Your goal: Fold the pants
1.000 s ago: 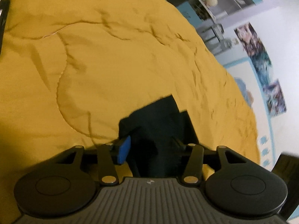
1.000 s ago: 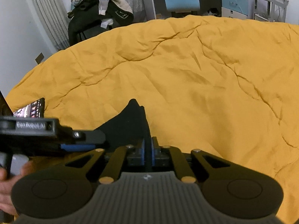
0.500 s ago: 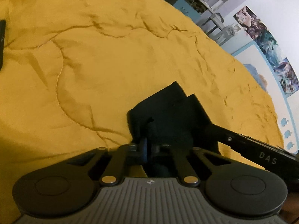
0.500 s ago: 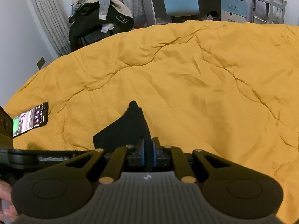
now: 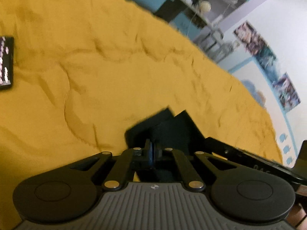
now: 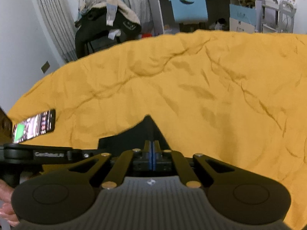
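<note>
The black pants [image 5: 165, 126] lie bunched on a yellow bedspread [image 5: 96, 67], right in front of both grippers. In the left wrist view my left gripper [image 5: 150, 147] is shut, with a fold of the black cloth pinched between its pads. The right gripper's black body [image 5: 249, 161] reaches in from the right. In the right wrist view my right gripper [image 6: 152, 145] is shut on the pants [image 6: 147, 130], whose cloth rises to a peak just beyond the blue pads [image 6: 150, 153]. The left gripper [image 6: 42, 154] sits close on the left.
A lit phone [image 6: 34, 126] lies on the bedspread to the left, also in the left wrist view as the phone [image 5: 5, 63]. A hand [image 6: 5, 191] shows at the lower left. Beyond the bed stand a clothes-piled chair [image 6: 107, 26], a blue chair [image 6: 189, 5] and a desk.
My left gripper's jaws went from open around the black cloth to shut on it, and it rose a little. The right gripper stayed shut on the pants and came into the left view.
</note>
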Available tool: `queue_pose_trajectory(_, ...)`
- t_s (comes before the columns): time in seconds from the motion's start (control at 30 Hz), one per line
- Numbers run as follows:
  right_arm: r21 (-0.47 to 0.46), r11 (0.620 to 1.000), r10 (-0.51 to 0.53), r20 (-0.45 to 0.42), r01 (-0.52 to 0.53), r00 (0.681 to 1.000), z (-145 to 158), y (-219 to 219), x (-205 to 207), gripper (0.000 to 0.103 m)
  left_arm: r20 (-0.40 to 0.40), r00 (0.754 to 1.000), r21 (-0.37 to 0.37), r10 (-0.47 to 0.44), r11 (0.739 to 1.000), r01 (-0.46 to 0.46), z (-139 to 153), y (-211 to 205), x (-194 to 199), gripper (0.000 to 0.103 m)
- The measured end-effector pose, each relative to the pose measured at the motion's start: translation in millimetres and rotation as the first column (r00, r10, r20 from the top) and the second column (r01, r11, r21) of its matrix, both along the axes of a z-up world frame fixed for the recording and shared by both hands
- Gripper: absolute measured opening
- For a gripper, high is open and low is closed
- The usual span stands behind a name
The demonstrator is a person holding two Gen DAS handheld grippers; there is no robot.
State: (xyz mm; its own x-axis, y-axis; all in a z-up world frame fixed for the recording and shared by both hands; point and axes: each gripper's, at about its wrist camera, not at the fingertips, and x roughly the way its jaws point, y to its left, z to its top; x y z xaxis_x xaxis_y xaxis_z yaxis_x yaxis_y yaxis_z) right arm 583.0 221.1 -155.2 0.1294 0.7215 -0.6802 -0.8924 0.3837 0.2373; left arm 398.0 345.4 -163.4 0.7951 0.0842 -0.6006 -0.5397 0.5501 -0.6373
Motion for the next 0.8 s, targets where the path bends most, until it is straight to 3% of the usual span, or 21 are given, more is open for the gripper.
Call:
queue_pose_trajectory(0.07, 0.018, 1.0, -0.008, 0.006, 0.008, 1.0, 4.9, 4.0, 3.3, 0.0, 0.02, 1.0, -0.001, 0.022, 1.0, -0.022, 1.2, 4.1, -3.3, 0.0)
queue_pose_trajectory(0.23, 0.002, 1.0, -0.005, 0.014, 0.005, 1.0, 2.0, 24.8, 8.6, 0.0, -0.018, 0.997, -0.021, 0.073, 0.997, -0.073, -8.5, 13.0, -1.1, 0.0)
queue_pose_trajectory(0.33, -0.063, 0.998, -0.006, 0.035, 0.008, 0.999, -12.1, 37.5, 7.5, 0.0, -0.07, 0.996, -0.003, 0.059, 0.998, -0.06, -17.0, 13.1, 8.4, 0.0)
queue_pose_trajectory(0.4, -0.139, 0.99, -0.02, 0.07, 0.03, 0.997, -23.8, 44.6, 6.3, 0.0, -0.074, 0.995, -0.013, 0.062, 0.998, -0.063, -22.0, 13.8, 10.2, 0.001)
queue_pose_trajectory(0.47, -0.152, 0.986, -0.059, 0.085, 0.071, 0.995, -22.7, 40.8, 5.9, 0.001, -0.07, 0.996, -0.025, 0.064, 0.998, -0.066, -20.8, 16.3, 9.4, 0.002)
queue_pose_trajectory(0.63, -0.018, 0.991, -0.13, 0.05, 0.131, 0.99, 40.6, -33.1, -0.6, 0.002, -0.068, 0.994, -0.059, 0.082, 0.995, -0.086, -21.9, 23.0, 5.1, 0.008)
queue_pose_trajectory(0.8, 0.063, 0.961, -0.274, 0.045, 0.271, 0.961, 110.8, -172.9, -40.4, 0.008, -0.075, 0.992, -0.028, 0.104, 0.994, -0.106, -13.7, 20.1, 2.1, 0.01)
